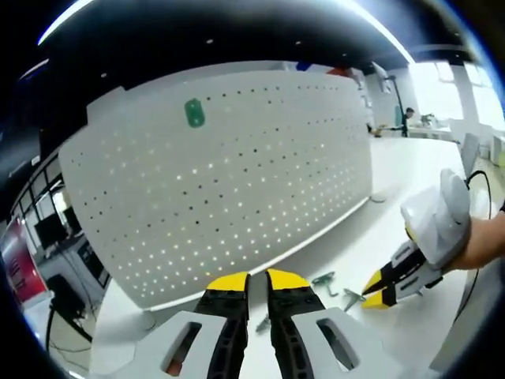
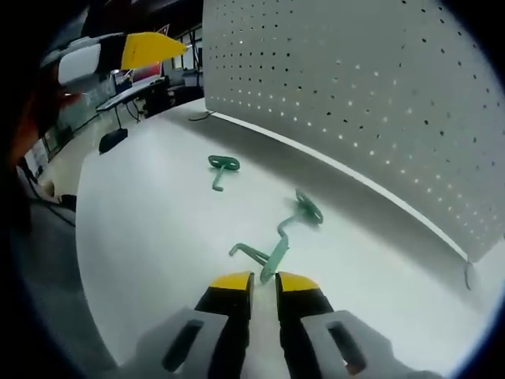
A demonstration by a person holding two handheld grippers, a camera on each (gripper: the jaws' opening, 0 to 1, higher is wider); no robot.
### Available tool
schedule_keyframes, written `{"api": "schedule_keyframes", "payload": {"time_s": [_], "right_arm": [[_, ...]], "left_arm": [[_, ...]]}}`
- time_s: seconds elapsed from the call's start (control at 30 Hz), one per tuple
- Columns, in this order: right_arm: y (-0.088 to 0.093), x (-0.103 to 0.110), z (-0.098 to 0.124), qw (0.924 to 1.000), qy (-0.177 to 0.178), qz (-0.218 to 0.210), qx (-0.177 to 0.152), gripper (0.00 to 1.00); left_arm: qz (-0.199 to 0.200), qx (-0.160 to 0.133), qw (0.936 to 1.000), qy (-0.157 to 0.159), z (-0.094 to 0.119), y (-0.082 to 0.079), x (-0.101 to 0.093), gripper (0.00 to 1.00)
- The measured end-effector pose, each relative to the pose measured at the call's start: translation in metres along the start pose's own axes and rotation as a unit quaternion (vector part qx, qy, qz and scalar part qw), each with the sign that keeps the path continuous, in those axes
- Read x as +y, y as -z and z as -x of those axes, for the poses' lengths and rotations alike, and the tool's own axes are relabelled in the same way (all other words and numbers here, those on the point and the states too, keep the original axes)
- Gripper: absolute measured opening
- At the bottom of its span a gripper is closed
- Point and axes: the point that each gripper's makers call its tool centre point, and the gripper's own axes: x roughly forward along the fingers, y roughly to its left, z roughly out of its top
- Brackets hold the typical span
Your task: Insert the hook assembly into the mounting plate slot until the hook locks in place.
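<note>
Green hooks (image 2: pixel 272 249), white dotted pegboard (image 1: pixel 237 181), white table (image 2: pixel 158 229), yellow-tipped black right gripper (image 2: pixel 263 282).

We're seeing two green metal hooks lying flat on the white counter: the nearer hook (image 2: pixel 276 241) close to us, the farther hook (image 2: pixel 221 168) apart, before the standing white pegboard (image 2: pixel 355 95).

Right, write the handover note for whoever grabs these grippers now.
Left hand-held gripper: jaws nearly shut, holding nothing, facing the pegboard.
Right hand-held gripper: jaws nearly shut, holding nothing, just short of the near green hook.
Second hook lies further off on the table. A green piece is already on the board.
Done: nothing picked up. Left: grasp a hook, insert it until it locks.
</note>
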Motion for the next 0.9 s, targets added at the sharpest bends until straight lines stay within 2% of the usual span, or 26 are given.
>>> {"api": "schedule_keyframes", "payload": {"time_s": [0.13,0.33,0.53,0.7,0.9], "right_arm": [[0.001,-0.001,-0.003,0.9999,0.003,0.010,0.003,0.07],[0.007,-0.020,0.002,0.9994,0.033,-0.002,0.009,0.08],[0.003,-0.016,0.000,0.9997,0.020,-0.008,-0.006,0.06],[0.007,-0.016,-0.005,0.9998,0.016,-0.012,-0.003,0.02],[0.001,-0.021,0.001,0.9996,0.018,-0.018,-0.015,0.01]], "left_arm": [[-0.003,-0.001,1.0000,0.002,0.000,-0.001,-0.002,0.08],[0.000,0.000,1.0000,-0.001,0.001,0.000,0.001,0.08],[-0.001,-0.001,1.0000,0.001,-0.001,0.000,-0.001,0.08],[-0.001,0.001,1.0000,0.001,-0.001,0.000,-0.001,0.08],[-0.003,0.002,1.0000,0.005,-0.001,0.002,-0.003,0.08]]}}
